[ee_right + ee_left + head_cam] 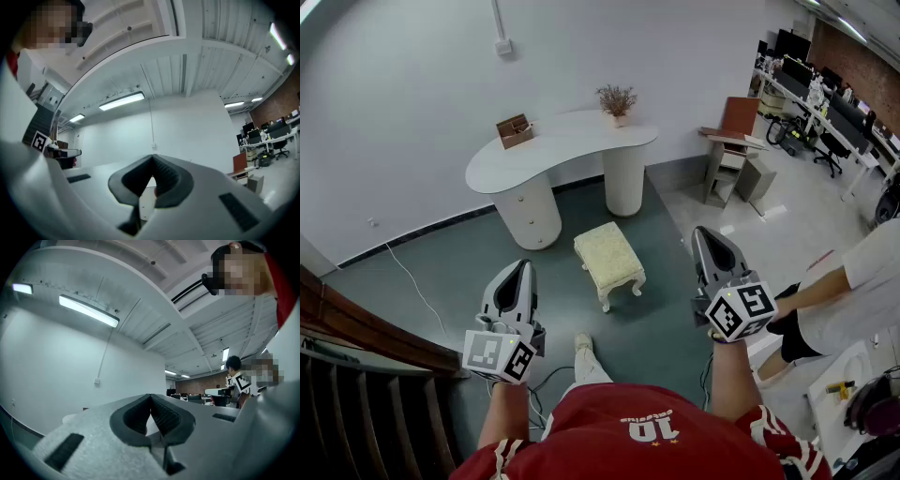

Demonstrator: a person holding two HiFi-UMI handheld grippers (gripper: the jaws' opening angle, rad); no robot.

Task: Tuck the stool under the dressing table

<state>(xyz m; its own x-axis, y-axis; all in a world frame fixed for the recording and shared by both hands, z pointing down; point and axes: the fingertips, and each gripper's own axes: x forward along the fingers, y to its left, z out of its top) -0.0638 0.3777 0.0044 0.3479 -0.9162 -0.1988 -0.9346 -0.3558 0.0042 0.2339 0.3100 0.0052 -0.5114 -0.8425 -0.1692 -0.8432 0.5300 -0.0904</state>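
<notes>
In the head view a cream padded stool (609,260) with short curved legs stands on the grey-green floor, out in front of a white kidney-shaped dressing table (548,155) on two round pedestals. My left gripper (520,273) hovers to the stool's left and my right gripper (710,241) to its right; both are held up, apart from the stool. Both are shut with nothing between the jaws. In the left gripper view the left gripper (151,397) points slightly upward at the wall, and in the right gripper view the right gripper (152,158) does the same.
A brown box (515,130) and a dried plant in a pot (617,101) sit on the dressing table. A dark wooden stair rail (356,328) is at the left. A small side table (731,150) stands at the right, and a person (848,291) is close by my right.
</notes>
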